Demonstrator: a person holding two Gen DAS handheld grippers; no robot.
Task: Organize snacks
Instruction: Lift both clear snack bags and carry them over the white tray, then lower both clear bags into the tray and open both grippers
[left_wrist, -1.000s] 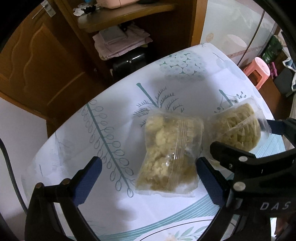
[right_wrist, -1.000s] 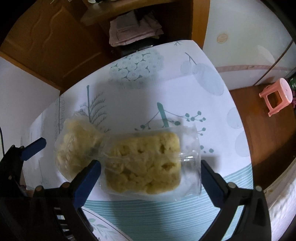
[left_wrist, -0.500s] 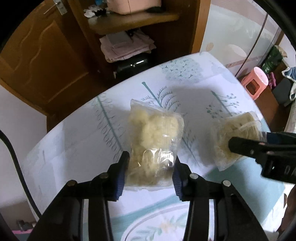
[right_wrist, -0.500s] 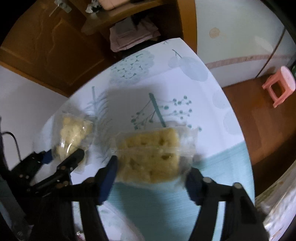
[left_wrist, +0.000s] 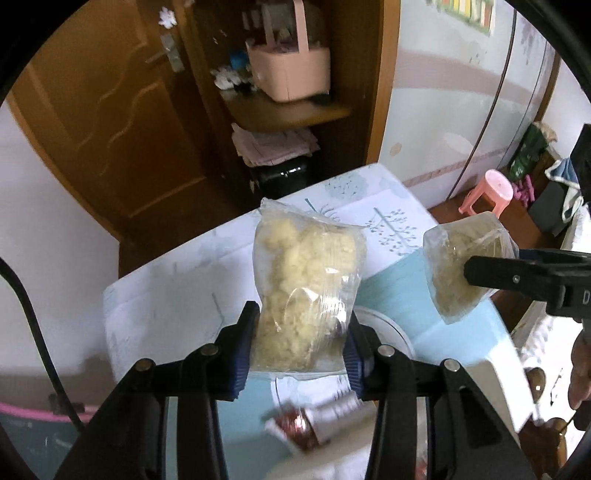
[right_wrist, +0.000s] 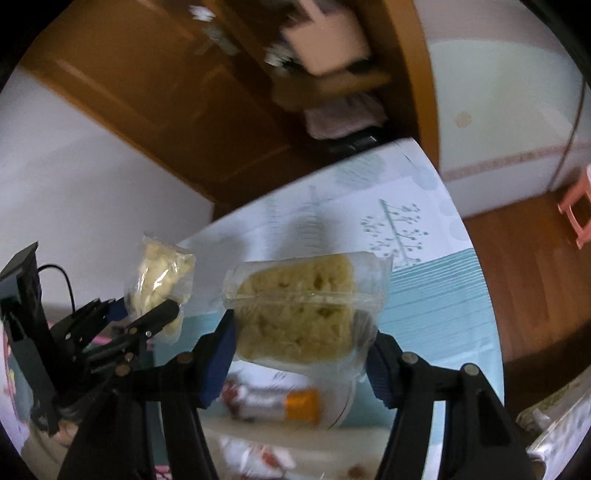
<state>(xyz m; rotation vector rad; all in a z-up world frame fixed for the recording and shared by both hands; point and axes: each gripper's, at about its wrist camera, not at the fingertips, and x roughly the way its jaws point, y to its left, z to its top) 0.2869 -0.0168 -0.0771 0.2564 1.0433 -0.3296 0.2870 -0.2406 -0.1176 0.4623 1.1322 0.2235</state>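
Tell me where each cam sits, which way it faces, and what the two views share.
Left wrist: sits on the left gripper, looks down along its fingers at a clear snack bag clamped above the table; right gripper enters at right.
Right wrist: sits on the right gripper, looks down at its snack pack; left gripper at left.
Shared: both bags, table, pink stool.

Your left gripper (left_wrist: 300, 341) clamps clear snack bag (left_wrist: 308, 291), lifted off patterned table (left_wrist: 159, 295) | your right gripper (left_wrist: 524, 275) holds second bag (left_wrist: 448, 258) alongside | blurred red packet (left_wrist: 306, 424) below
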